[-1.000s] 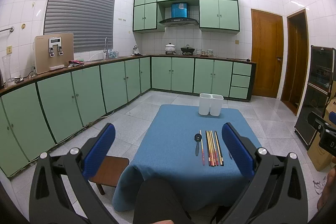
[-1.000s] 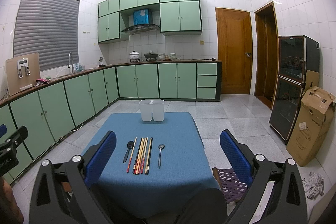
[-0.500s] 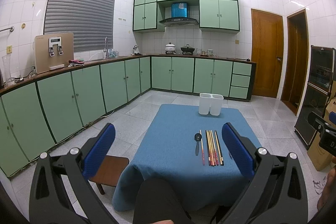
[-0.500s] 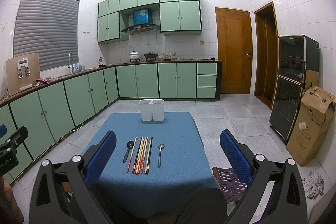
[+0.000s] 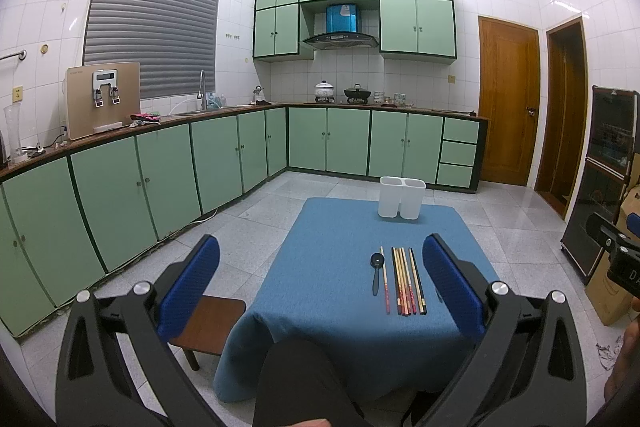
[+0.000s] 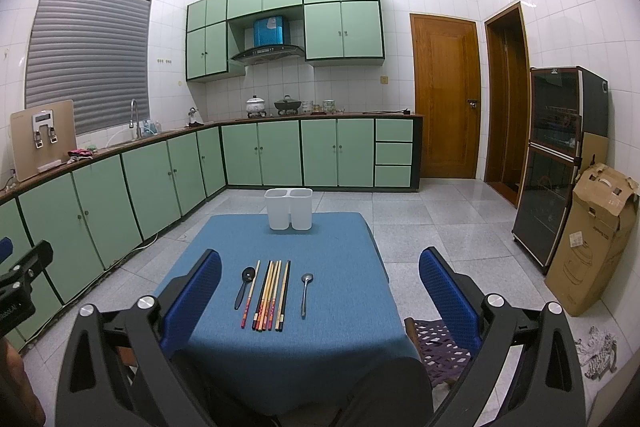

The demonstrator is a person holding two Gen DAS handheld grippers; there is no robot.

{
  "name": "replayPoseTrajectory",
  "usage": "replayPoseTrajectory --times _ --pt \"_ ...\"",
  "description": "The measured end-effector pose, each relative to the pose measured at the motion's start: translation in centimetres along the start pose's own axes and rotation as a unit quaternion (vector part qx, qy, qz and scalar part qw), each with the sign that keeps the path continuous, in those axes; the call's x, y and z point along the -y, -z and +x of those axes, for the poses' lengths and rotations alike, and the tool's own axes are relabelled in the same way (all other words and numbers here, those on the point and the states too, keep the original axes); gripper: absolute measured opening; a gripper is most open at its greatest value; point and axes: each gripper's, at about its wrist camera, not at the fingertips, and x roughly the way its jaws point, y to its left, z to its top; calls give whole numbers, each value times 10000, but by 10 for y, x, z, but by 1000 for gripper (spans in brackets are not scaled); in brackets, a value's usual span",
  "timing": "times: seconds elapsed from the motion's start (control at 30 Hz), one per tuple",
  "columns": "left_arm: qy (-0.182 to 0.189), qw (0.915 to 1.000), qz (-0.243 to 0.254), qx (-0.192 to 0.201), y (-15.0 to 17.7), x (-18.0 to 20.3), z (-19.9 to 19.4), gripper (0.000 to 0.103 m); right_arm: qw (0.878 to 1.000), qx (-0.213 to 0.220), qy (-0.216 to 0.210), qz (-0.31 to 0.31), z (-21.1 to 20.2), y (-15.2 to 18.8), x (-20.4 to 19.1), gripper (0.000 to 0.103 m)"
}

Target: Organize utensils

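The left gripper (image 5: 320, 267) is hovering wide open above a blue table (image 5: 320, 287), where chopsticks (image 5: 408, 281) and a black spoon (image 5: 376, 273) are lying before a white holder (image 5: 401, 203).

I see a white two-compartment utensil holder (image 6: 289, 208) upright at the far edge of the blue tablecloth (image 6: 336, 347), approx. centred, both compartments empty as far as I can tell. Nearer the front edge, utensils lie flat in a row, handles toward me: black spoon (image 6: 244, 286) on the left, bowl end away; just beside it one red-tipped chopstick (image 6: 250, 294); then a tight bundle of chopsticks (image 6: 272, 295), wood and dark, w/ patterned ends; a metal spoon (image 6: 305, 293) sits apart on the right.
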Motion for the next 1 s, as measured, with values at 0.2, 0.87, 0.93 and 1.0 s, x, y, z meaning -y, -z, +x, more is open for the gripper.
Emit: replayPoseTrajectory --times 0.2,0.87,0.93,1.0 --pt "6 10000 2 -4 1 0 1 98 10000 -4 -2 0 0 0 0 97" --pt "898 9877 215 -1262 50 0 146 98 9946 -1010 -169 -161 111 53 5 97" --pt "941 9845 183 -1468 58 0 173 98 9919 -1237 -279 -84 134 64 3 97" --pt "978 9815 172 -1636 67 0 201 98 9889 -1448 -332 -56 160 76 -1 94"
